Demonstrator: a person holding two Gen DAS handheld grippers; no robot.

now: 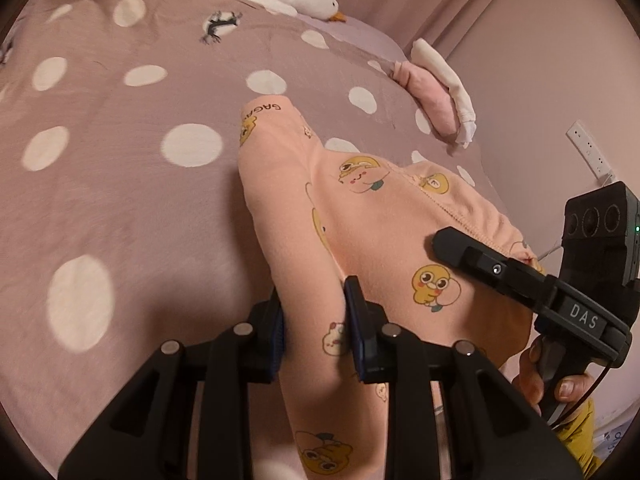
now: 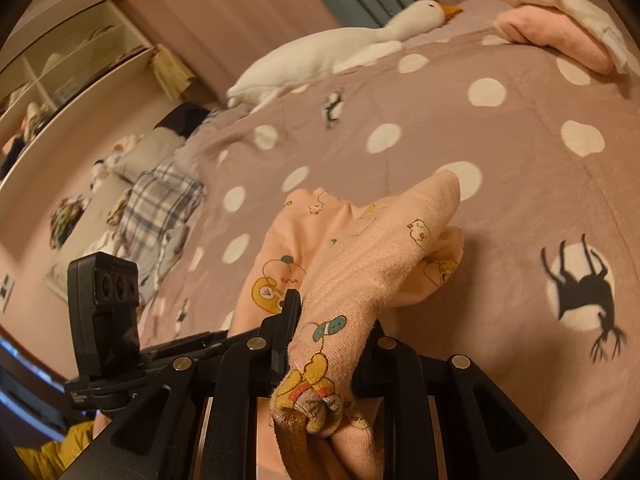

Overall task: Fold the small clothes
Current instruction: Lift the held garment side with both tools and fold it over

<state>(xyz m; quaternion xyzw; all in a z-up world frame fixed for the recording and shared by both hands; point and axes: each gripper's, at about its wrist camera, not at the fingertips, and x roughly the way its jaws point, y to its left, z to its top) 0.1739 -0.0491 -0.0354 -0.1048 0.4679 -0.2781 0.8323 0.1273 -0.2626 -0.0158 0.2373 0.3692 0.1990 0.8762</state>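
Note:
A small peach garment (image 1: 360,220) printed with yellow cartoon ducks lies bunched on the pink polka-dot bedspread (image 1: 120,200). My left gripper (image 1: 316,320) is shut on a fold of it that runs down between the blue pads. My right gripper (image 2: 332,332) is shut on the garment's other end (image 2: 360,256), with a cuff hanging below the jaws. The right gripper also shows in the left wrist view (image 1: 452,246), resting over the garment's right side. The left gripper's body shows in the right wrist view (image 2: 104,300).
A white plush goose (image 2: 340,48) lies at the head of the bed. Folded pink and white clothes (image 1: 436,92) sit at the bed's far right edge. A plaid cloth and a pile of items (image 2: 160,208) lie to the left. A wall socket (image 1: 588,148) is on the right wall.

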